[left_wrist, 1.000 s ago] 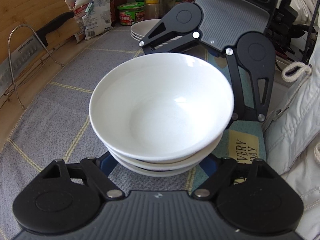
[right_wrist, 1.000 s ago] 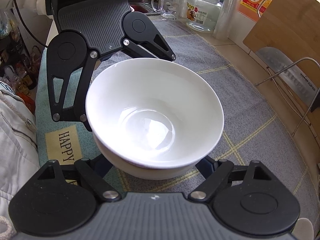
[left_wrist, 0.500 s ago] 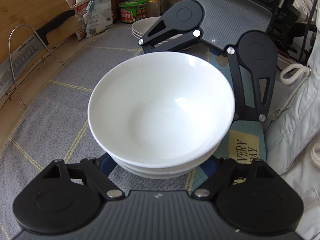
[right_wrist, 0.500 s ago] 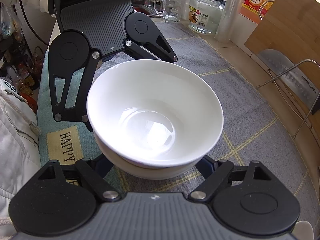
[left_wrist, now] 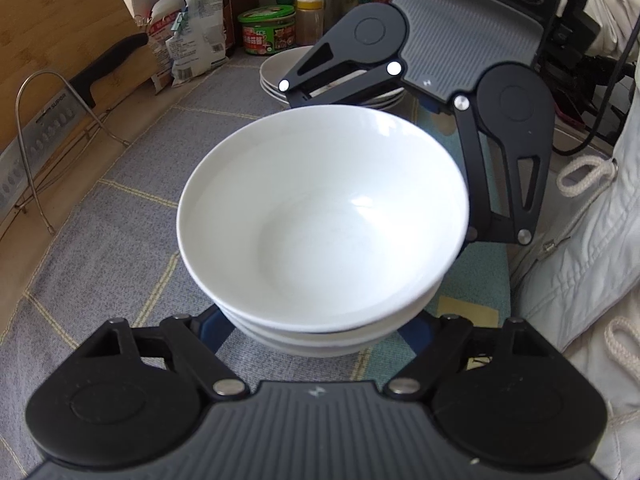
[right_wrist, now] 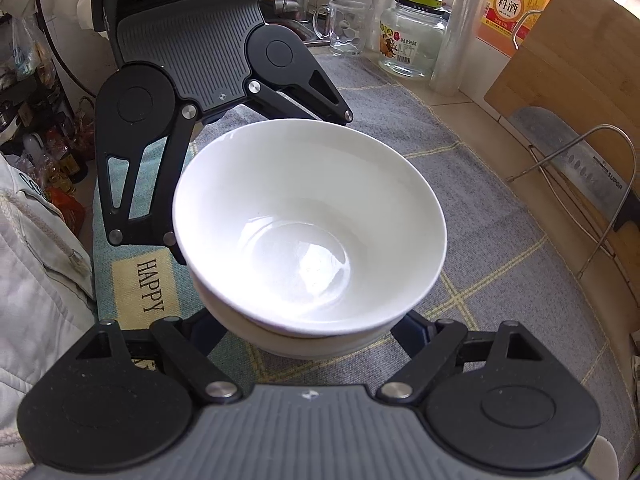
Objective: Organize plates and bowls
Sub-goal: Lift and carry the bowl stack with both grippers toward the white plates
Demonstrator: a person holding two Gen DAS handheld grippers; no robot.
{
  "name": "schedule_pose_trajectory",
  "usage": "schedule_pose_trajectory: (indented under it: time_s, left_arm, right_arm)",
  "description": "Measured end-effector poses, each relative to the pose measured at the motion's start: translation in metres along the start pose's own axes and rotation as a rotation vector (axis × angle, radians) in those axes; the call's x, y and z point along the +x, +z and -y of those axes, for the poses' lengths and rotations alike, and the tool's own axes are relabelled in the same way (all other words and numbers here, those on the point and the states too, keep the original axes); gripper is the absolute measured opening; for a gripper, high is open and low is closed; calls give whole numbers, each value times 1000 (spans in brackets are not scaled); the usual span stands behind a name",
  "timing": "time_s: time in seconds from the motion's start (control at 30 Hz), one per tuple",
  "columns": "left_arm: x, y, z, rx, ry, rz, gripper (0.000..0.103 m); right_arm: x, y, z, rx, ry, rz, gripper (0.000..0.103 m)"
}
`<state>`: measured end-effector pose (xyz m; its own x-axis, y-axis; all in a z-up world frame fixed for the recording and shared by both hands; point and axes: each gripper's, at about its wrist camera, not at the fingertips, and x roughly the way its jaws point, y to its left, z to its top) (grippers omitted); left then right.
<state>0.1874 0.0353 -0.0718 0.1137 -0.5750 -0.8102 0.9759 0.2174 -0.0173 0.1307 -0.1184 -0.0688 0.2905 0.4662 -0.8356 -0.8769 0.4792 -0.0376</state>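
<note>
White bowls, nested, sit between my two hand-held grippers above the grey mat. Left and right each clasp the stack from opposite sides; plates behind.

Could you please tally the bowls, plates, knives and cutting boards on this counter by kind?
White ceramic bowls, nested: 3
White ceramic plates, stacked, partly hidden: 3
Steel cleaver with black handle: 1
Bamboo cutting board: 1
Total: 8
</note>
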Motion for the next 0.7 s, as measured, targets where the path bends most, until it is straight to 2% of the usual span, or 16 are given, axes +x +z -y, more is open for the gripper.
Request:
schedule_pose_trajectory:
  time_s: [0.3,0.7]
  left_arm:
    - [14,34,-2,13,20,18,85]
    - [51,110,14,39,6,40,85]
  right_arm:
    - [-32,-22,16,-15,-13,8,90]
    - [-82,-72,54,-20,-58,6,90]
